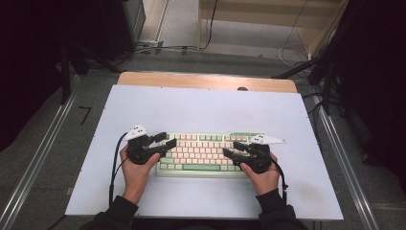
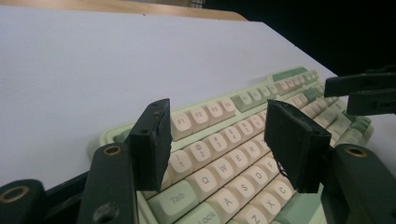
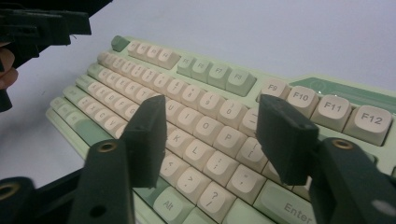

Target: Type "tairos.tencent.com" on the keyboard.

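A pale table (image 1: 201, 108) carries a green and cream keyboard (image 1: 203, 154) at its near middle. The left gripper (image 1: 162, 140) hovers over the keyboard's nine o'clock end, jaws spread wide with nothing between them. The right gripper (image 1: 233, 150) hangs over the three o'clock end, jaws also wide apart above the keys, gripping nothing.

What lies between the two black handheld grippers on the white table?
In the high view, the middle rows of the pale green and cream keyboard lie between the left gripper and the right gripper.
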